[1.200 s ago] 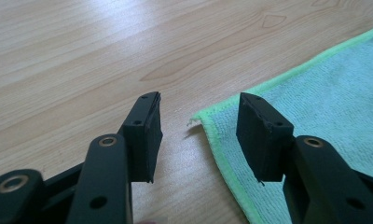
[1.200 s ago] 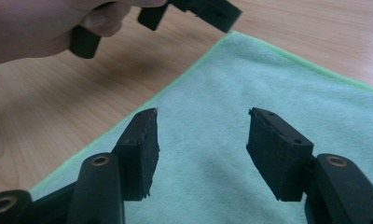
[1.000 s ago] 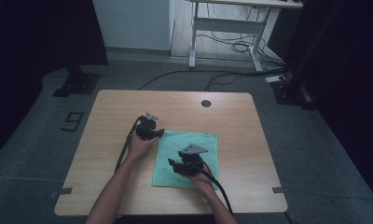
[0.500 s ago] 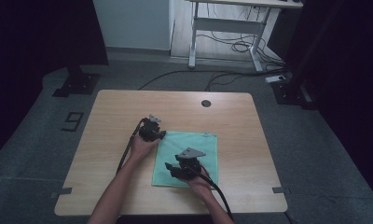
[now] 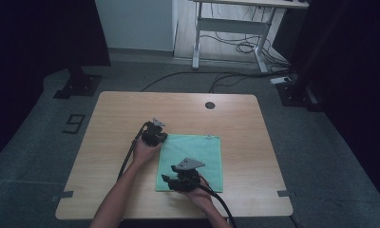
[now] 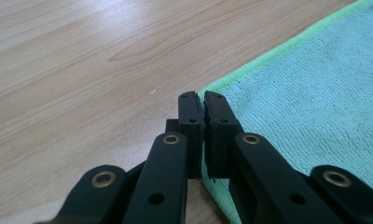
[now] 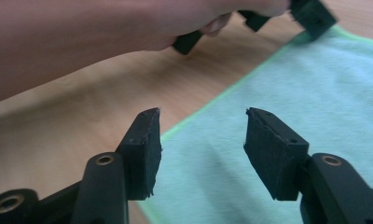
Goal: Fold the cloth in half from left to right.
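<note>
One wooden bench [image 5: 131, 123], green cloth [image 5: 197, 152] flat near its middle, left gripper [image 6: 202, 100] pinched shut on the cloth's far-left corner, right gripper [image 7: 201, 135] open above its near-left edge.

My light wooden table [image 5: 121, 118] has a small round dark hole [image 5: 209, 105] near its far edge; beyond it, a white-framed desk [image 5: 235, 23] stands over tangled black cables [image 5: 235, 47].
</note>
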